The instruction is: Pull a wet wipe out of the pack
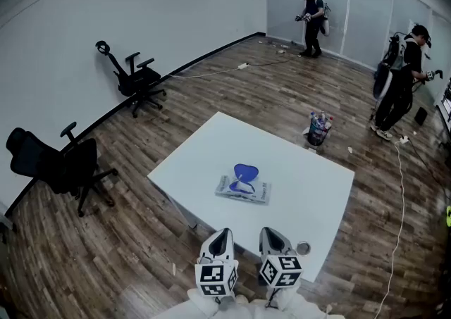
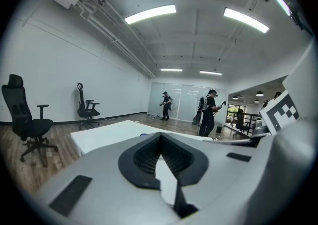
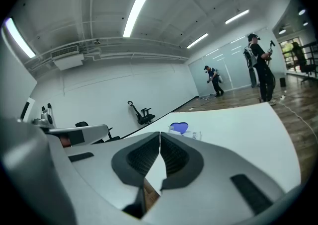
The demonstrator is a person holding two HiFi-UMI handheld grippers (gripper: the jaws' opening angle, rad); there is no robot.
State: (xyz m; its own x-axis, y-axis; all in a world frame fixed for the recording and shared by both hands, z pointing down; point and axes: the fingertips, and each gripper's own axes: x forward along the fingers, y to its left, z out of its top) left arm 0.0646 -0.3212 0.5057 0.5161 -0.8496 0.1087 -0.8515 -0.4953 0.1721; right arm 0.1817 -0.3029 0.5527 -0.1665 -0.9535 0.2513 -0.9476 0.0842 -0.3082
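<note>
- Table [image 1: 310, 191]: white.
- Pack [image 1: 243, 189]: pale grey with blue print; lid [image 1: 245, 171] deep blue.
- Left gripper [image 1: 223, 233], right gripper [image 1: 270, 232]: light grey, black ribbed pads [image 3: 174, 155], black-and-white square markers [image 1: 215, 279].
- Floor [image 1: 232, 92]: brown wood planks.
- Left chairs [image 1: 60, 163]: black.

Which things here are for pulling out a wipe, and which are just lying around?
For the job: wet wipe pack on the white table; left tool and right tool, both shut, empty.
Lying about: office chairs, tub of bottles on the floor, small round object.
</note>
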